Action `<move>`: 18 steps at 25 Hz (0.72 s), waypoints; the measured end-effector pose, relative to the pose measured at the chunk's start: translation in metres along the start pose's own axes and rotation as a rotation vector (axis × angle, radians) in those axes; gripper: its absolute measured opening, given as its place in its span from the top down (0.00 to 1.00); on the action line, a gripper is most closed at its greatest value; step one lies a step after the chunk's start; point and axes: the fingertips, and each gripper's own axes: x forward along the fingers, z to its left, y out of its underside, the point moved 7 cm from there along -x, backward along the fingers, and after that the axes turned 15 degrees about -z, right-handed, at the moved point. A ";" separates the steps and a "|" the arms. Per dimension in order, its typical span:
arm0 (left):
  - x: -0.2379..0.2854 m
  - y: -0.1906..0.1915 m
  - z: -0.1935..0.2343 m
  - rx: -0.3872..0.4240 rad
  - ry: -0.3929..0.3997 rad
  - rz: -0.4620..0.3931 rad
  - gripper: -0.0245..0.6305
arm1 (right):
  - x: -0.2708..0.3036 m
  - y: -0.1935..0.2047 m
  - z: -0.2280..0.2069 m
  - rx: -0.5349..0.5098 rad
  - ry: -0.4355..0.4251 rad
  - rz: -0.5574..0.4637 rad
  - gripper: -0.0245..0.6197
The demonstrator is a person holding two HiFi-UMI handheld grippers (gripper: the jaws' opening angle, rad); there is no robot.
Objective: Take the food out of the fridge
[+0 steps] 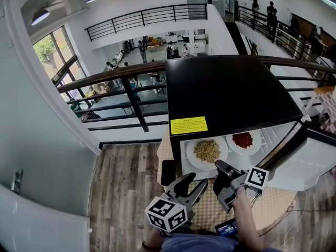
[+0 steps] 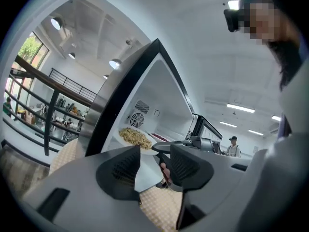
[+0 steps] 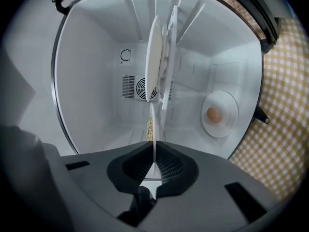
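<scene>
**Right gripper clamped on noodle plate rim at the open fridge; left gripper empty**

Setup: a compact black fridge (image 1: 226, 93) stands on a tan checked cloth (image 1: 273, 199), with its door (image 1: 315, 159) swung open to the right in the head view. There is a yellow label (image 1: 189, 125) on the front edge of the fridge top.

Task items: a round white plate of yellowish noodles (image 1: 190, 156) sits at the front of the white interior. A second white plate of red food (image 1: 255, 147) is just beside it, to the right and slightly further in. Both are still inside the fridge.

Right gripper (image 3: 153, 170): its fingers (image 3: 170, 166) are pressed together on the near rim of the noodle plate. The right gripper view is rolled, so the plate appears edge-on as a thin vertical white line, with noodles visible just left of it. In the same view a smaller white plate with one brown egg-shaped item (image 3: 228, 125) lies against the interior face at the right. A round fan vent (image 3: 143, 87) is on the back wall.

Left gripper (image 2: 155, 164): its pads (image 2: 120, 170) are spread with nothing between them. It is held level just in front of the fridge opening, to the left of the right gripper and close beside it. It is not touching either plate.

Surroundings: wood-plank floor (image 1: 126, 182) and a black railing (image 1: 131, 96) behind the fridge.
</scene>
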 end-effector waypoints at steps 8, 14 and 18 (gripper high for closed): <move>0.006 0.016 0.002 -0.195 -0.042 -0.033 0.64 | -0.017 -0.003 -0.002 0.005 -0.009 0.052 0.92; 0.013 0.027 -0.009 -0.177 -0.033 0.003 0.63 | -0.031 -0.014 -0.004 0.029 -0.007 0.054 0.92; 0.017 0.036 -0.024 -0.167 -0.019 0.033 0.63 | -0.039 -0.022 -0.002 0.040 -0.023 0.070 0.92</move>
